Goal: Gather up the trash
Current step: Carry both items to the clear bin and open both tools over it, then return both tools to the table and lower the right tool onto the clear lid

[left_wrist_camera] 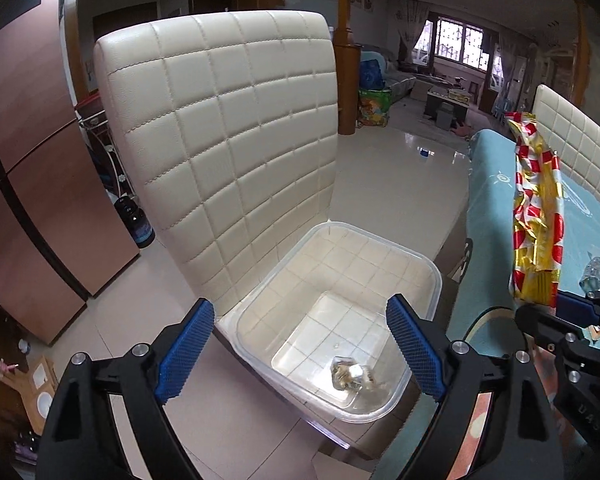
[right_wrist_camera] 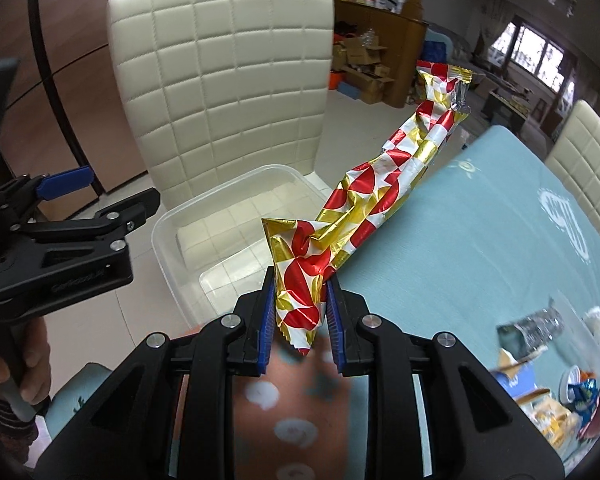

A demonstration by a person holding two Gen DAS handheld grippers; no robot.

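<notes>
Crumpled red-gold wrapper (right_wrist_camera: pixel 364 196), claw-pinched

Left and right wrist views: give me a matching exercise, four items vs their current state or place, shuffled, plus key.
Items:
1. left gripper
2. right gripper
3. crumpled wrapper
4. clear bin

States:
A. sits on the cream chair
B. open, nothing between the pads
C. lies inside the bin
D. shut on the red and gold wrapper

Pairs: 1-B, 2-D, 3-C, 4-A
</notes>
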